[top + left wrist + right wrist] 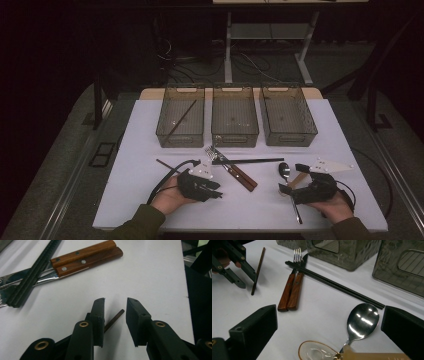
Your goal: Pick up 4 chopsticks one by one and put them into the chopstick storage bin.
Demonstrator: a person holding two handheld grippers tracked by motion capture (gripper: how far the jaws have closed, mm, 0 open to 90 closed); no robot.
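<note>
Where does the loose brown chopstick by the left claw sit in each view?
High view: brown chopstick left of centre, beside the left claw.
Left gripper view: its tip lies between the open jaws.
Right gripper view: upper left.
Shared landmark: wooden-handled fork and knife.

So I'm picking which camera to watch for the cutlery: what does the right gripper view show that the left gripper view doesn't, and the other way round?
Right gripper view alone: a steel spoon, a clear gold-rimmed spoon, fork tines, grey bins and the left hand-held gripper farther off.

Left gripper view alone: the brown chopstick's tip between that gripper's own open jaws, pads apart from it.

Both: the two wooden handles side by side, the black chopsticks crossing the blades, the white table.
</note>
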